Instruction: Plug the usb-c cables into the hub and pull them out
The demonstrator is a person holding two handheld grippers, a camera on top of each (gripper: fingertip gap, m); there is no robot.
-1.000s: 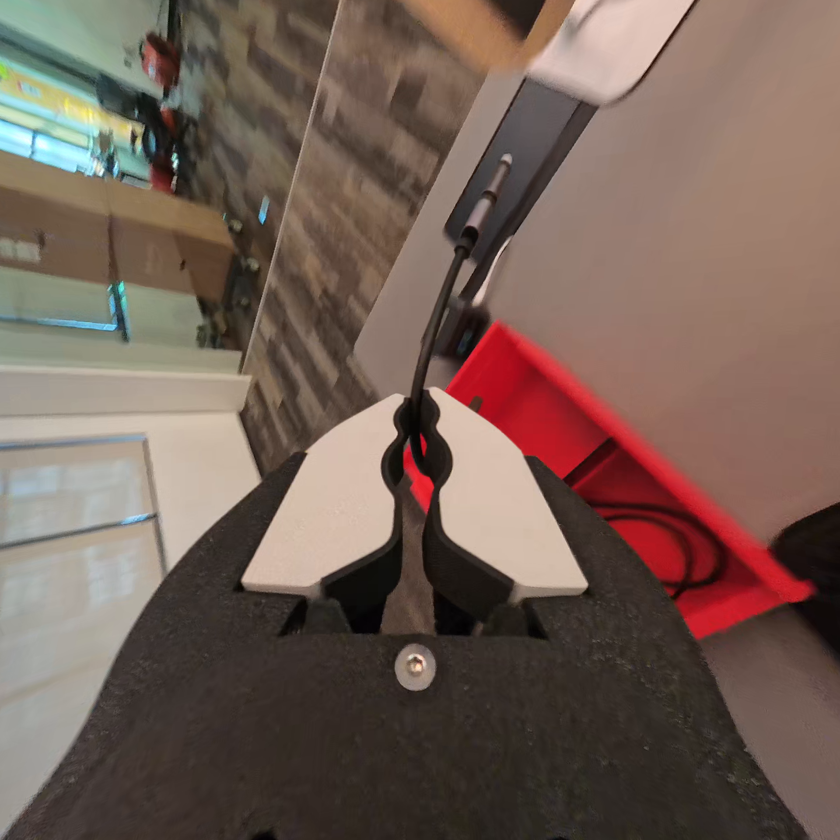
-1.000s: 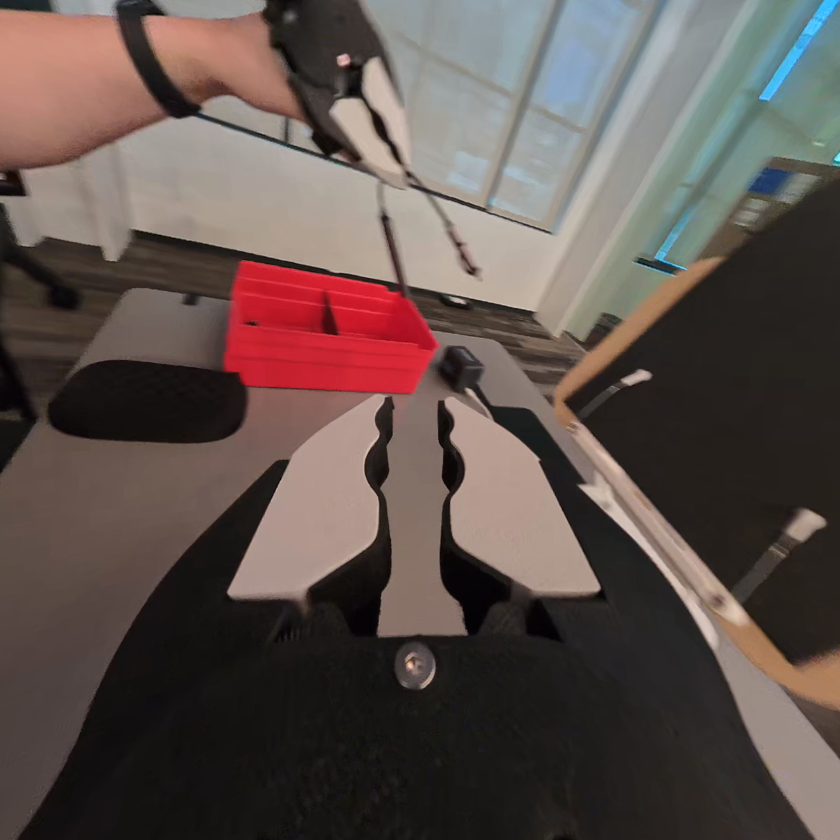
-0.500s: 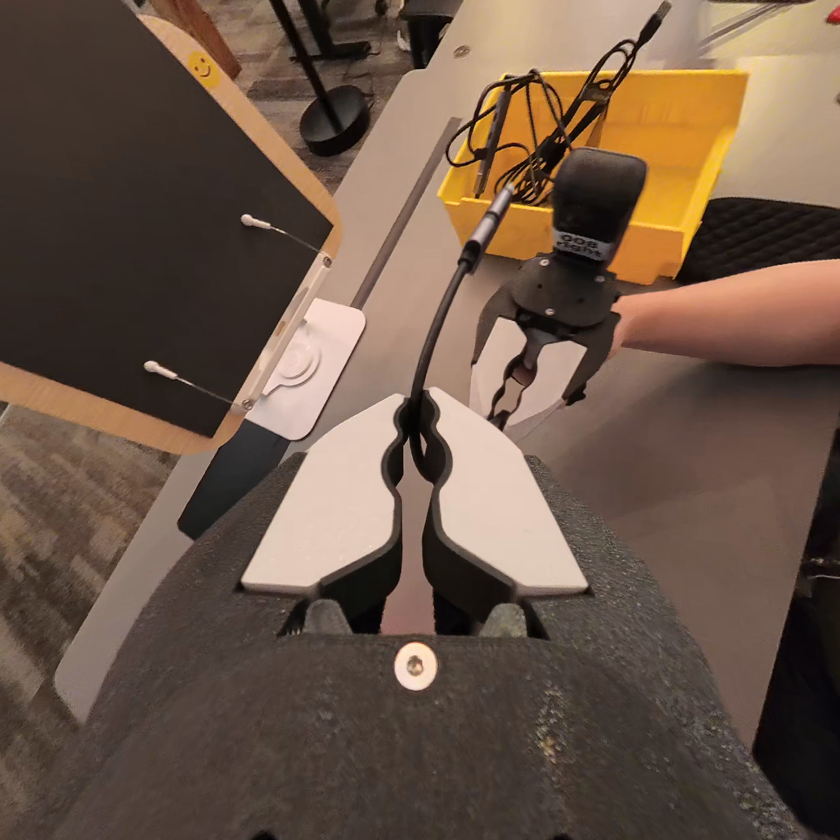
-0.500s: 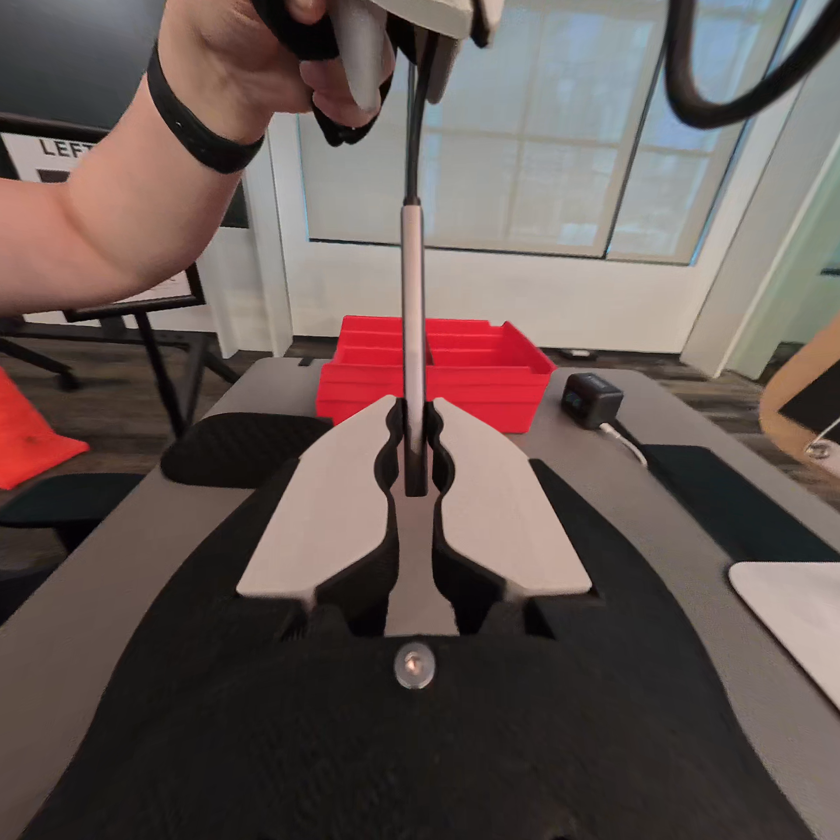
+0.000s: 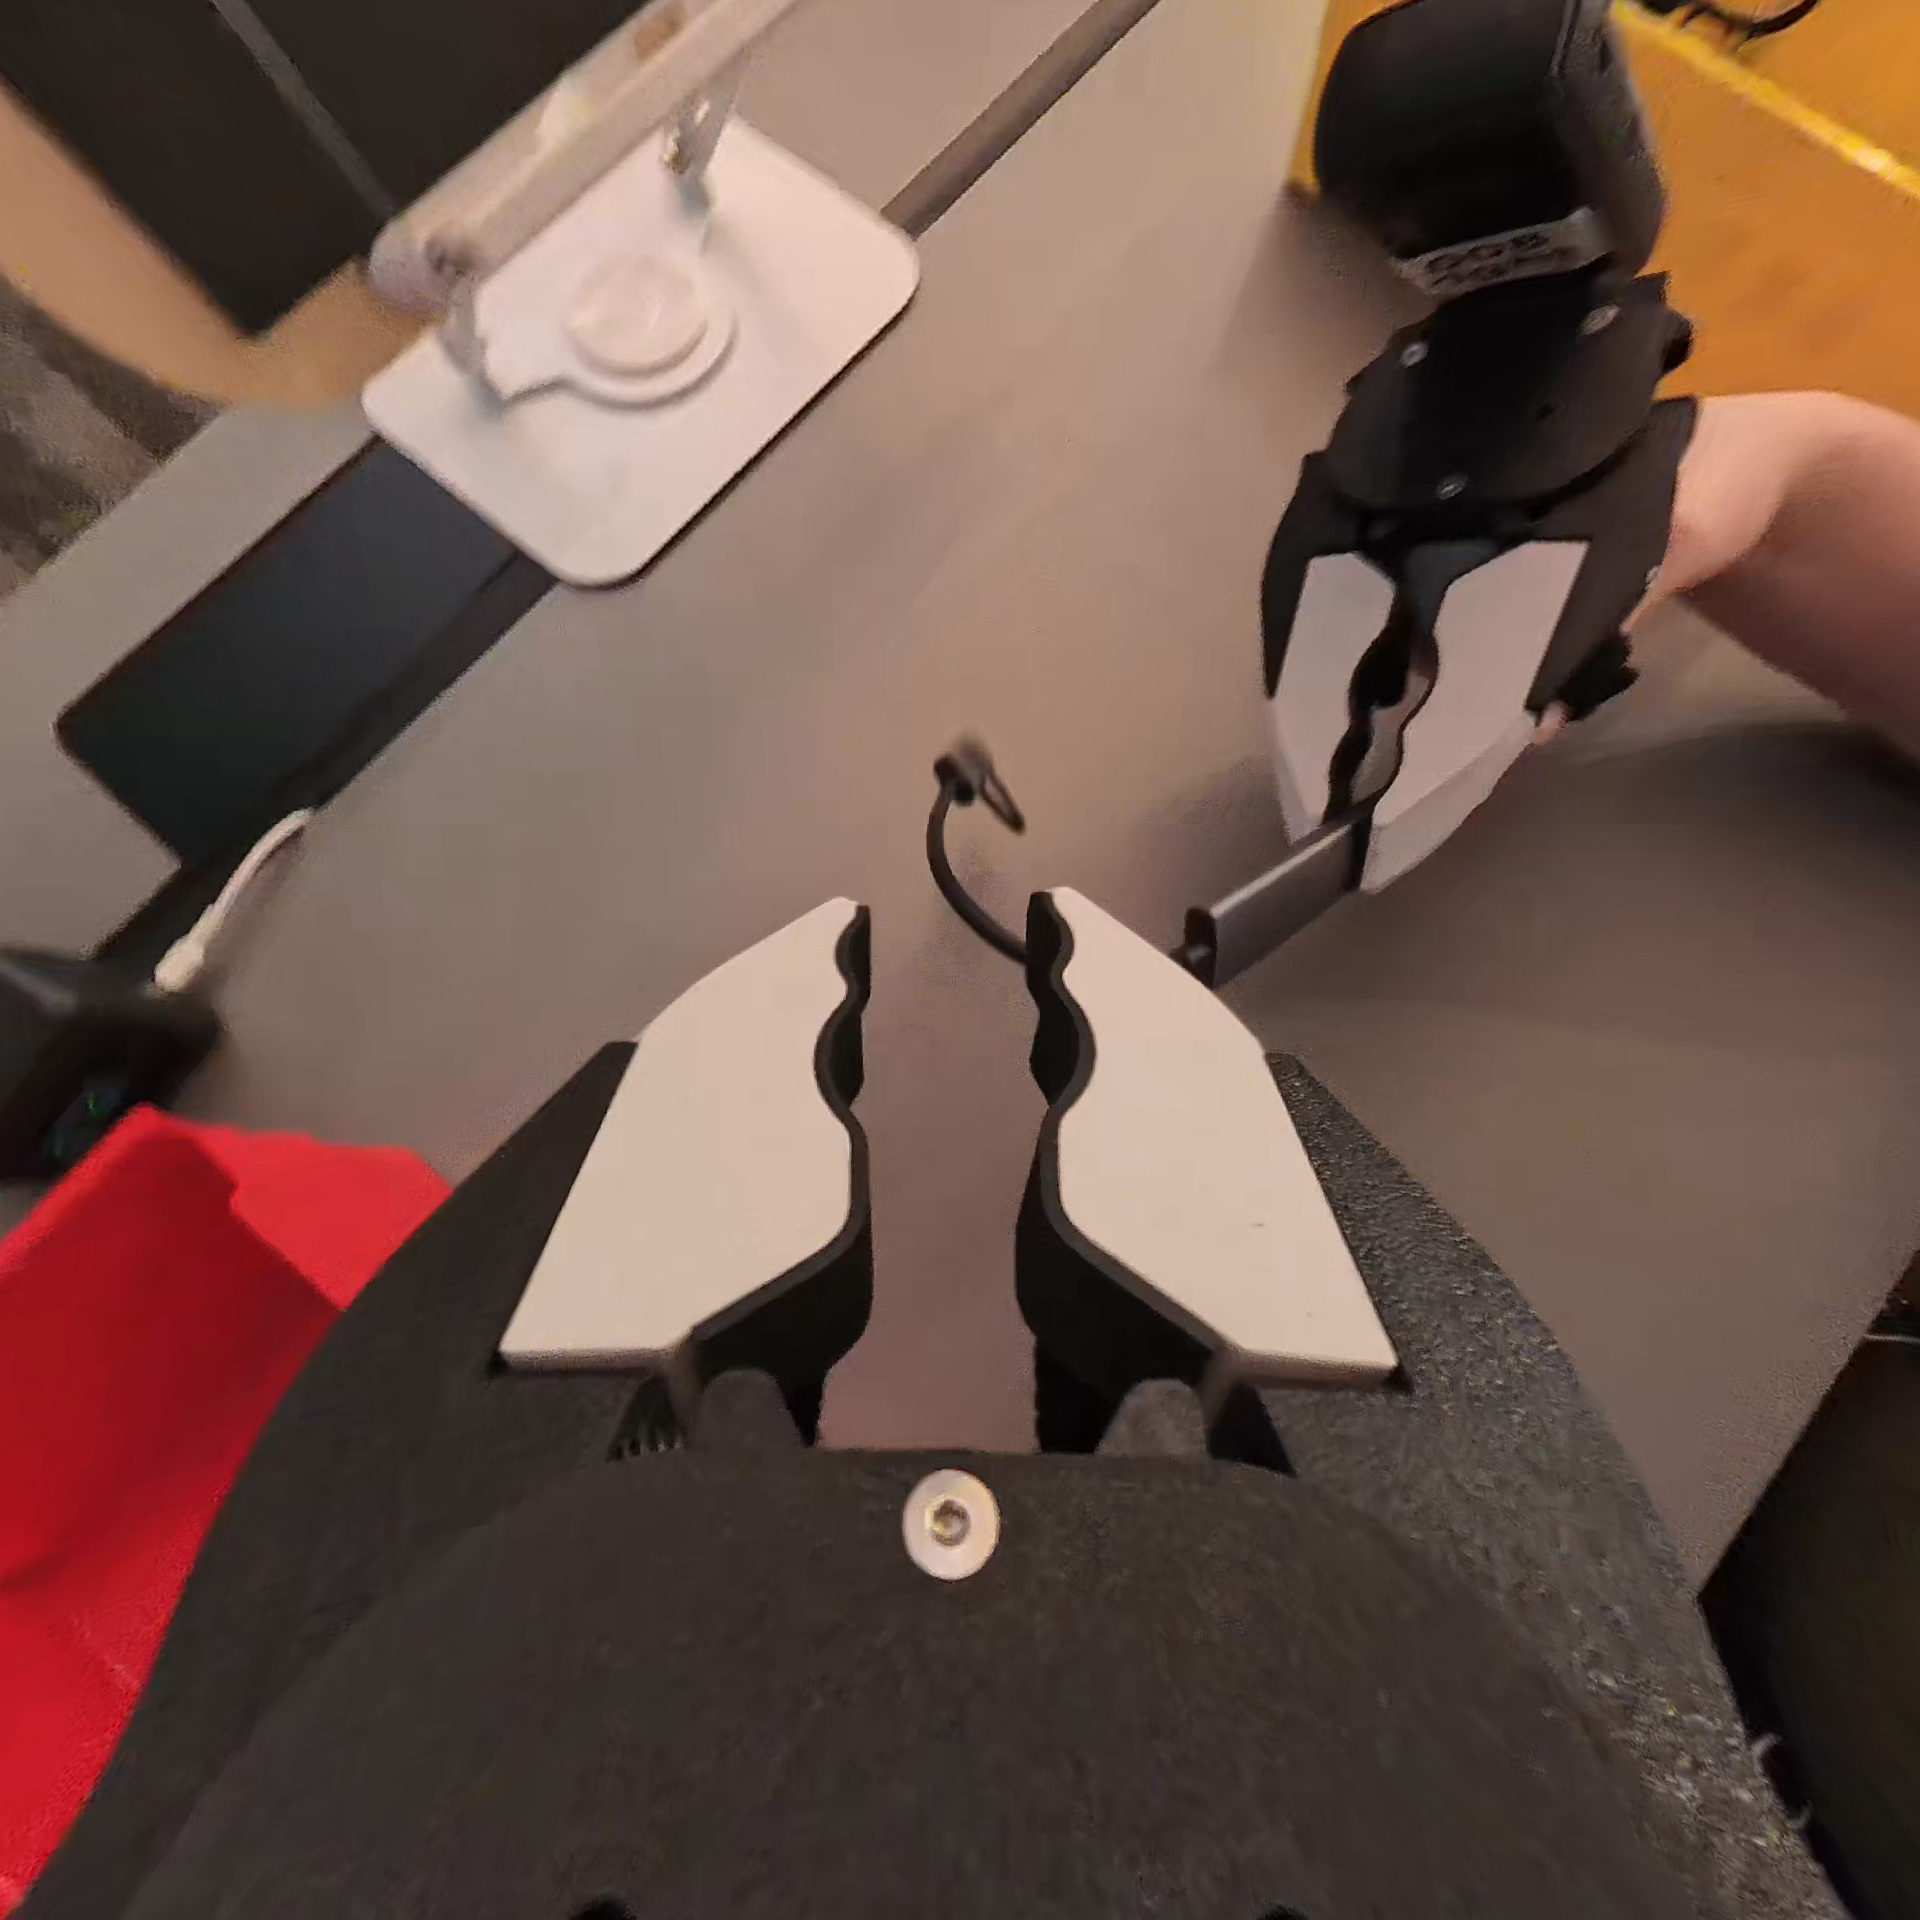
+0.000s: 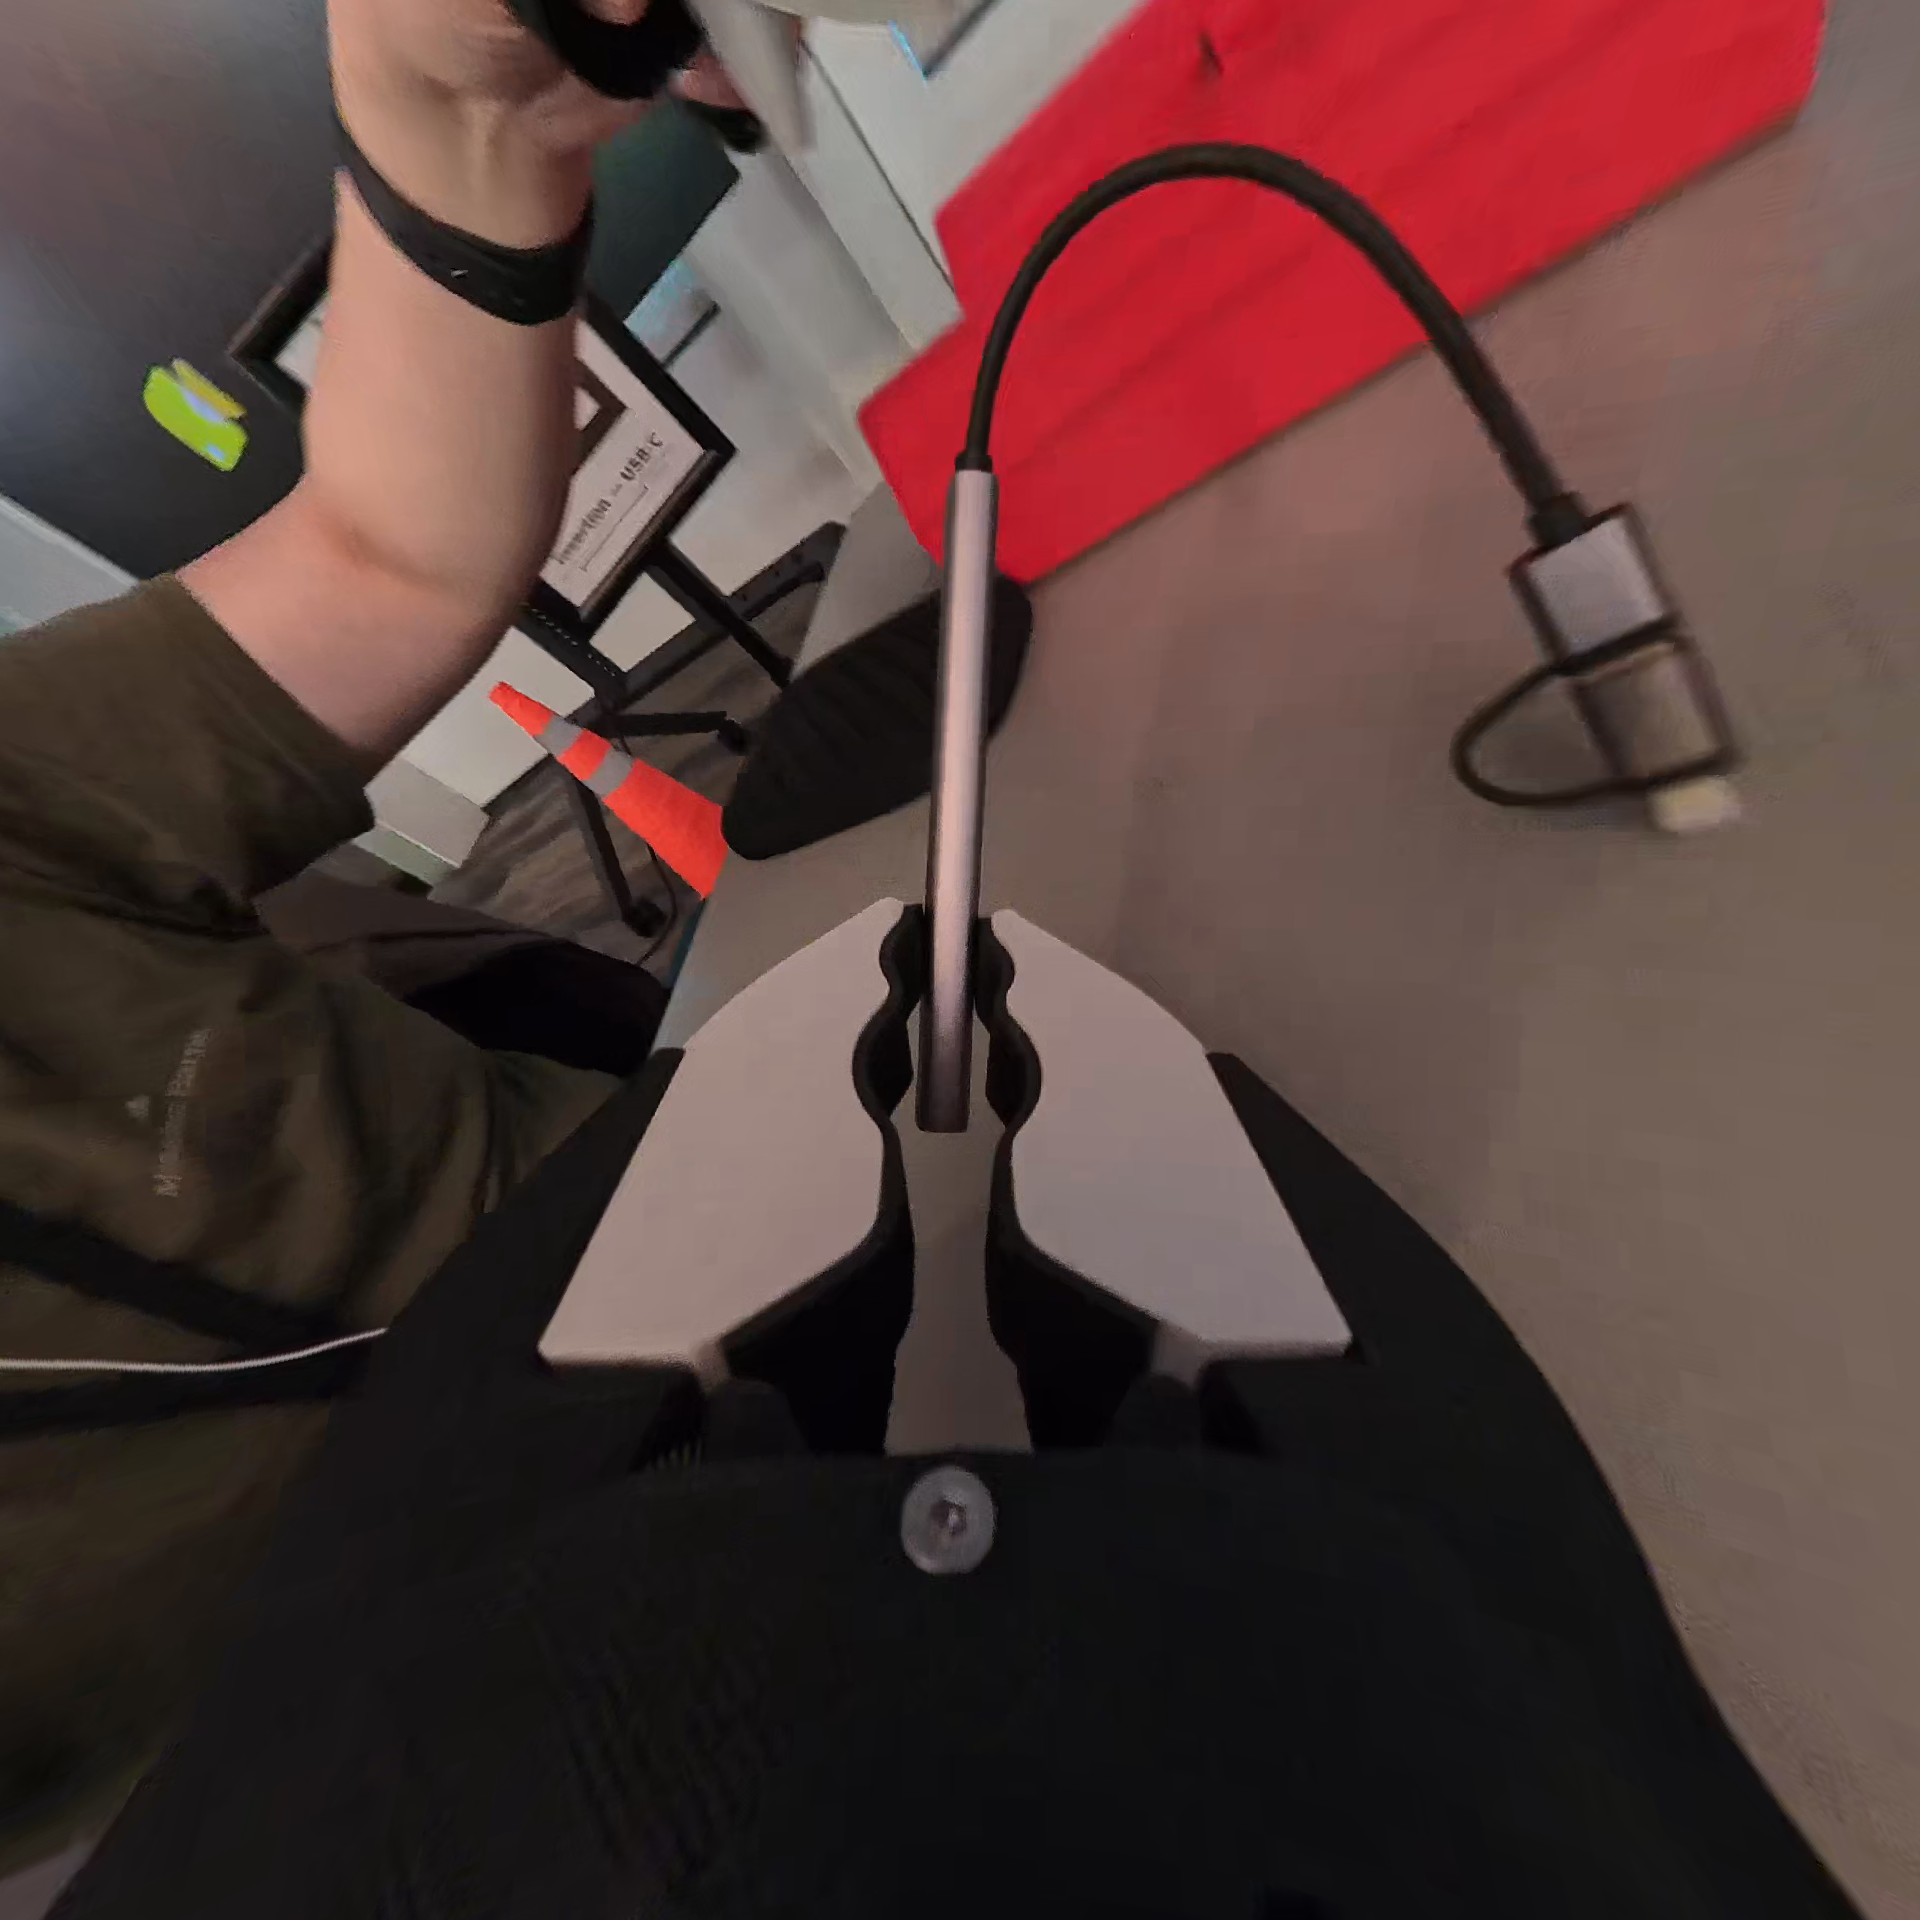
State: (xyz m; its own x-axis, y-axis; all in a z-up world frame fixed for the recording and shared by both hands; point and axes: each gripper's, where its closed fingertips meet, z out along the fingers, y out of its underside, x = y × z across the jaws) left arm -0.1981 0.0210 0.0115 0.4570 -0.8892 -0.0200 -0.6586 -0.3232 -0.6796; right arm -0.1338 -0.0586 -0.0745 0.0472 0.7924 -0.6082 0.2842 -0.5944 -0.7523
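Handoff done: my left tongs [image 5: 945, 925] just let go of the cord and gape empty. My right tongs [image 6: 948, 925] now pinch the hub [image 6: 961, 727] above the counter [image 6: 1455, 1143], its cord [image 6: 1247, 197] trailing; plugging cables comes next.

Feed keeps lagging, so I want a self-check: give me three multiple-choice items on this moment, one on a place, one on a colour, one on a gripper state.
1. Where is the hub?
A. in the red bin
B. between the right gripper's fingers
C. flat on the table

2. What colour is the bin behind the hub's cable?
A. red
B. blue
C. green

3. How is the left gripper?
A. shut on the cable
B. shut on the hub
C. open, holding nothing

Answers:
1 B: the right gripper pinches the slim grey bar in its tips.
2 A: a red wall shows beyond the cable loop.
3 C: its fingers stand apart with bare table between them.
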